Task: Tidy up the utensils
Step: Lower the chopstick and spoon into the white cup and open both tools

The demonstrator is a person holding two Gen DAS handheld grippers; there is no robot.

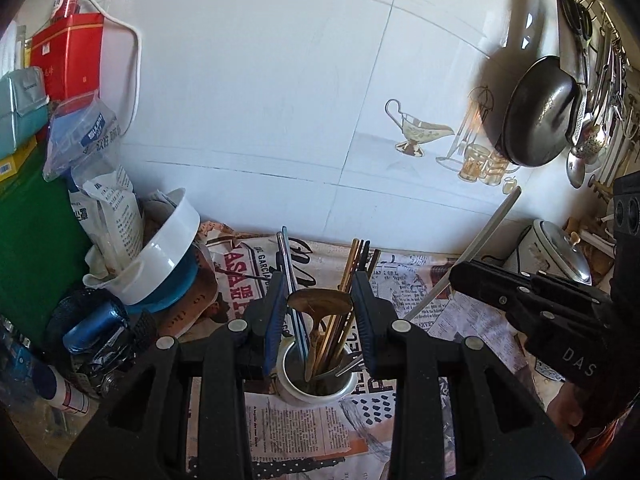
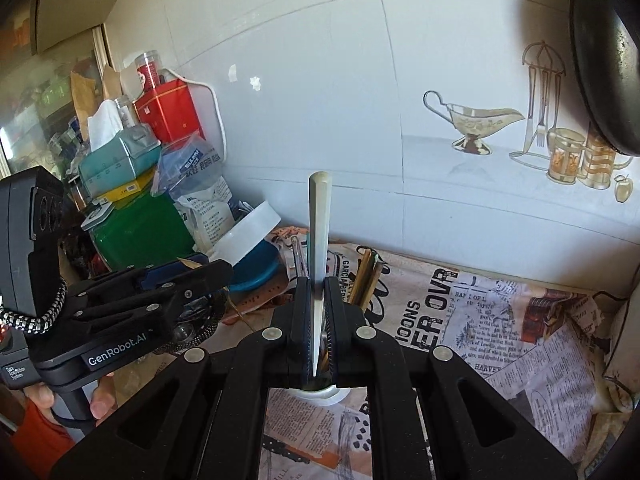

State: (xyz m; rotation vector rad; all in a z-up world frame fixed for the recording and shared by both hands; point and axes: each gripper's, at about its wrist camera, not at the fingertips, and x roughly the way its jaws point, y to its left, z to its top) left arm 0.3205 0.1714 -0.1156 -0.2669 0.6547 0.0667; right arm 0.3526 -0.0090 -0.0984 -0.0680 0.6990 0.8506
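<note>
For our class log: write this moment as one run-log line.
left gripper: open, at cup | right gripper: shut on utensil | step: utensil not yet in cup

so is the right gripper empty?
No, the right gripper is clamped on a long flat utensil standing up between its pads.

holder cup [image 2: 320, 394] mostly hidden behind right gripper [image 2: 319, 344]; lower end of its clamped utensil [image 2: 319, 240] unseen, possibly a knife. hanging pan [image 2: 604, 64] cut by frame edge.
</note>
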